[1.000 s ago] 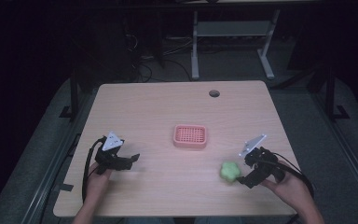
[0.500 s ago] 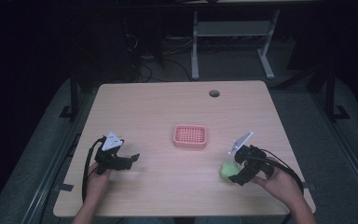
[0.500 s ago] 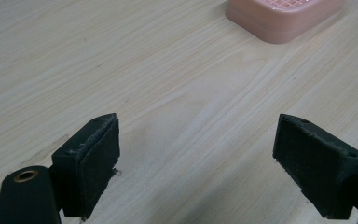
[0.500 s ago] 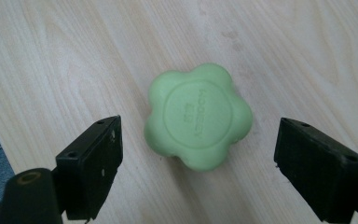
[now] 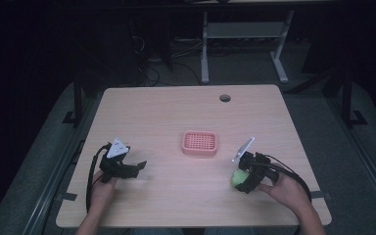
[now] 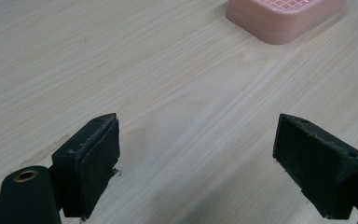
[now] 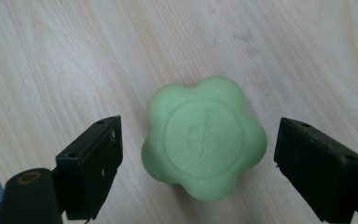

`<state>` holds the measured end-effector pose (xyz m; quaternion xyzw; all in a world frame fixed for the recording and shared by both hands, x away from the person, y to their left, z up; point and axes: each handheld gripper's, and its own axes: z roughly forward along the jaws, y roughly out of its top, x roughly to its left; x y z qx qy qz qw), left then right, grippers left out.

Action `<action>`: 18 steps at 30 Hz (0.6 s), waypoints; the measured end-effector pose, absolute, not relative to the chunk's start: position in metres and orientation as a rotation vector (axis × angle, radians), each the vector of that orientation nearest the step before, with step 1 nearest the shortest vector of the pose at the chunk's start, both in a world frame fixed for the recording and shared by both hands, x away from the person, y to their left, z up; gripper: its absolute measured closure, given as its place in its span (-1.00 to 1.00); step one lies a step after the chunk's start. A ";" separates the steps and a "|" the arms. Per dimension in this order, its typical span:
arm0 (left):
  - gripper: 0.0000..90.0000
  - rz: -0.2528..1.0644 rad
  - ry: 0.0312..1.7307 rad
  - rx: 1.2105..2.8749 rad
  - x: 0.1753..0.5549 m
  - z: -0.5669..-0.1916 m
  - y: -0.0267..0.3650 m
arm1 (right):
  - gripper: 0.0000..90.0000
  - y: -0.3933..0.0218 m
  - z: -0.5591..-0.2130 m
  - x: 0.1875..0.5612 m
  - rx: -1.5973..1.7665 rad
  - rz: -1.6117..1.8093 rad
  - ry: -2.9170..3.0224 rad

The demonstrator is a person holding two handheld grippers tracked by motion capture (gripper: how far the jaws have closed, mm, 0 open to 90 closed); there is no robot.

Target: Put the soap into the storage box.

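A pale green flower-shaped soap [image 7: 204, 140] lies flat on the wooden table [image 5: 176, 117], at the front right in the high view [image 5: 237, 177]. My right gripper [image 7: 200, 168] is open, its two black jaws standing on either side of the soap with gaps to both. In the high view the right gripper [image 5: 245, 178] tilts down over the soap. A pink slotted soap dish [image 5: 199, 143] sits mid-table, its corner showing in the left gripper view [image 6: 284, 18]. My left gripper [image 6: 196, 163] is open over bare wood at the front left [image 5: 136, 167].
A round cable hole [image 5: 224, 98] sits near the table's far edge. Beyond the table stand a white frame leg [image 5: 204, 54] and cables on the dark floor. Bare wood lies between the two grippers.
My right gripper has moved left and tipped down over the green soap, so its jaws now flank it. The left gripper and the pink dish have stayed where they were.
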<state>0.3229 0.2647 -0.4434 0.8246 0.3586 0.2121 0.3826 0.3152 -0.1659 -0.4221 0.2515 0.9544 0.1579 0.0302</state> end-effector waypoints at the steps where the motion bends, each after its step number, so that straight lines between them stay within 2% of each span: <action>1: -0.68 0.541 0.915 2.104 0.323 -0.443 0.265 | -0.67 -0.165 -0.423 0.316 0.773 0.477 2.946; 18: -0.68 0.539 0.915 2.098 0.323 -0.443 0.265 | -0.66 -0.158 -0.442 0.325 0.840 0.337 2.962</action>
